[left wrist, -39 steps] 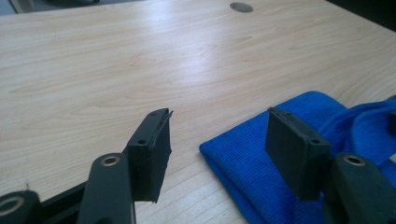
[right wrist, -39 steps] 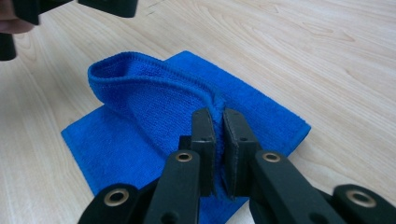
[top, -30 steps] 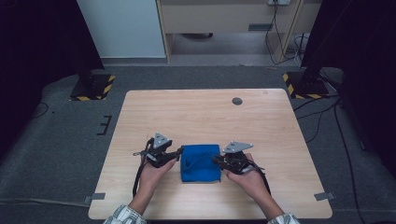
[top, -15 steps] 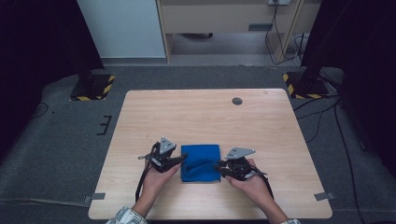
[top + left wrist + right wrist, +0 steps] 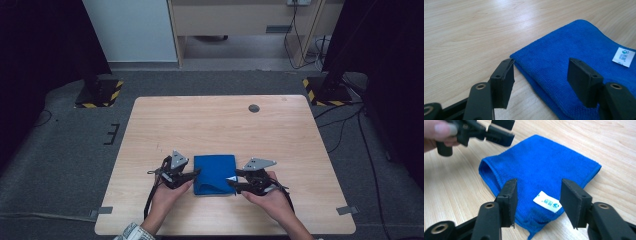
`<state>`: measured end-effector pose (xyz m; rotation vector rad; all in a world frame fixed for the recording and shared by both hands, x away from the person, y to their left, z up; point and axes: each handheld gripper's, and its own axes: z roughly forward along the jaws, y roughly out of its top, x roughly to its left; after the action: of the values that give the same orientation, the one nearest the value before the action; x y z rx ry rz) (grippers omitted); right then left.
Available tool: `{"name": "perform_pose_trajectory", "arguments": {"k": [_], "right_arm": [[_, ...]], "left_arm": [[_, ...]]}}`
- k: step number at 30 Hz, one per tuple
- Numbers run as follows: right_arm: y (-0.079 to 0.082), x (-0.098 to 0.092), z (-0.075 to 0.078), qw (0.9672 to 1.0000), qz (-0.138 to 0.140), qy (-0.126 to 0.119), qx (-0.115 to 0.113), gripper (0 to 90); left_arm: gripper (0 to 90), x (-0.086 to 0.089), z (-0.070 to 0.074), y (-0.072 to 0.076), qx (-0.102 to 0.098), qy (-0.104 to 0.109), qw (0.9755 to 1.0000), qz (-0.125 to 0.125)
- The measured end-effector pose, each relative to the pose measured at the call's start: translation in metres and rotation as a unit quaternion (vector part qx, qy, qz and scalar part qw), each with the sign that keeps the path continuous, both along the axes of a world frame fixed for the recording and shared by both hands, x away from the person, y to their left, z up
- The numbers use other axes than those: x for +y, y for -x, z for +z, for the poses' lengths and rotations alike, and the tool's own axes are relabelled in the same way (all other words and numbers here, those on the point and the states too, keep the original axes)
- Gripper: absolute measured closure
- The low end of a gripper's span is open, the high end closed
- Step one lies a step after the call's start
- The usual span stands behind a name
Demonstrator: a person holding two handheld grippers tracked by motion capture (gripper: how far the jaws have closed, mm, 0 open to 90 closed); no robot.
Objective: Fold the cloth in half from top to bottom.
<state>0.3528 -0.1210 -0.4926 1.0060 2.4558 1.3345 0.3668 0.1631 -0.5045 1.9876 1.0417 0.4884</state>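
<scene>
Your folded blue cloth [image 5: 215, 174] lies flat on the counter [image 5: 220, 125], at its 6 o'clock edge. Your left claw [image 5: 196, 172] stands released at the cloth's 9 o'clock side. Your right claw [image 5: 231, 181], at 3 o'clock, has just been opening; its jaws straddle the white label [image 5: 547, 205], gripping nothing.

Your table [image 5: 220, 125] is evenly lit from above, surroundings dark; soft glare up close, near jaws slightly blurred.

High view: fixed overhead, person's side, facing forward-down over table [image 5: 220, 120].
Left gripper view: low, close, left of blue cloth [image 5: 574, 65].
Right gripper view: low, close, right of cloth.
All three views share cloth and its white label [image 5: 547, 201].
</scene>
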Motion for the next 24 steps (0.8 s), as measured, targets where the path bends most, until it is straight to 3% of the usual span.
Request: {"name": "perform_pose_trajectory", "arguments": {"k": [8,16,24], "right_arm": [[-0.008,0.006,-0.001,0.9997,-0.02,0.008,-0.009,39.6],[-0.014,0.012,-0.009,0.999,-0.037,0.023,-0.007,34.3],[-0.01,0.016,-0.016,0.9982,-0.03,0.049,-0.013,28.1]], "left_arm": [[36.5,-0.004,0.0,0.005,-0.005,-0.006,0.9999,-0.009],[33.9,-0.009,-0.001,0.009,-0.007,-0.026,0.9994,-0.02],[27.7,-0.014,-0.006,0.016,-0.003,-0.067,0.9969,-0.04]]}}
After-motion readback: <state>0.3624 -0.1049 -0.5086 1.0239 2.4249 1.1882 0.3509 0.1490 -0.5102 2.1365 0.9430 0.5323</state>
